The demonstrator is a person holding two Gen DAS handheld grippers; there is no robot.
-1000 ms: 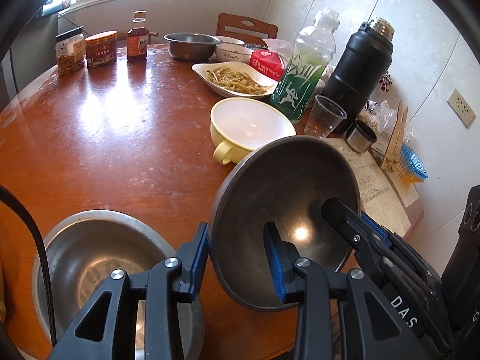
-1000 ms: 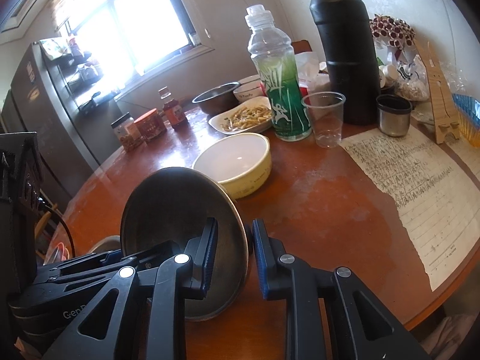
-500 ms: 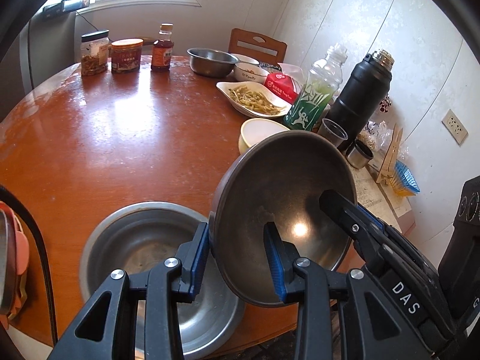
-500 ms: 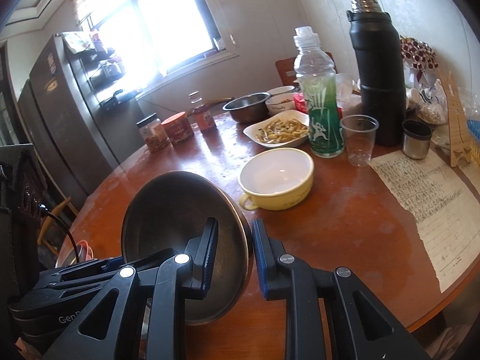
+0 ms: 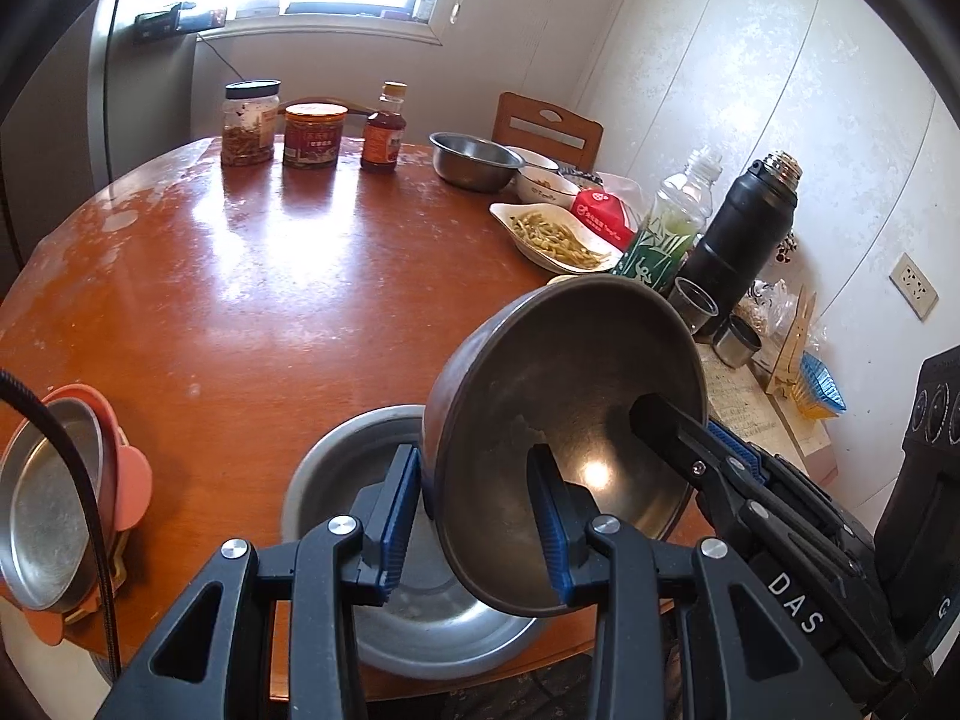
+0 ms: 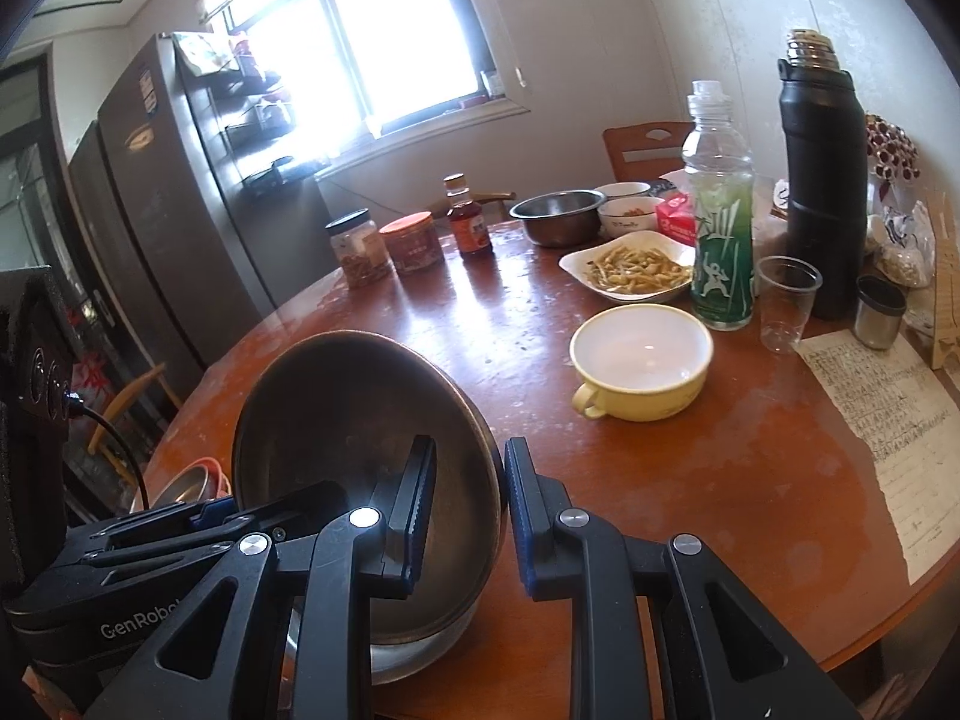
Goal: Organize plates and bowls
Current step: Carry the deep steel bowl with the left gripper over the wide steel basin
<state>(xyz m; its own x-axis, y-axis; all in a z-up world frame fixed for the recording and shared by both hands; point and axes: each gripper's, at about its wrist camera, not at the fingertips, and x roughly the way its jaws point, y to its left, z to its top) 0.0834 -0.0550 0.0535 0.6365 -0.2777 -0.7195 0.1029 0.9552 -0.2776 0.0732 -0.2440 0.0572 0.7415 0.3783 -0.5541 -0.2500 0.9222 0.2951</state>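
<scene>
A dark metal bowl (image 5: 570, 396) is held tilted above a larger steel bowl (image 5: 336, 468) at the table's near edge. My left gripper (image 5: 474, 510) is shut on the dark bowl's near rim. My right gripper (image 6: 465, 510) is shut on its opposite rim, and the dark bowl (image 6: 348, 420) fills the lower left of the right wrist view. A yellow handled bowl (image 6: 639, 360) sits empty to the right. A steel plate in a pink holder (image 5: 48, 504) lies at the table's left edge.
The round wooden table (image 5: 240, 276) carries a dish of food (image 5: 558, 237), a steel bowl (image 5: 474, 159), a small white bowl (image 5: 540, 183), jars (image 5: 249, 123), a green bottle (image 6: 720, 228), a black flask (image 6: 822, 180), a plastic cup (image 6: 786, 300) and paper (image 6: 888, 420).
Both grippers have carried the dark bowl back toward the table's near edge, over the larger steel bowl. The yellow bowl now lies farther away.
</scene>
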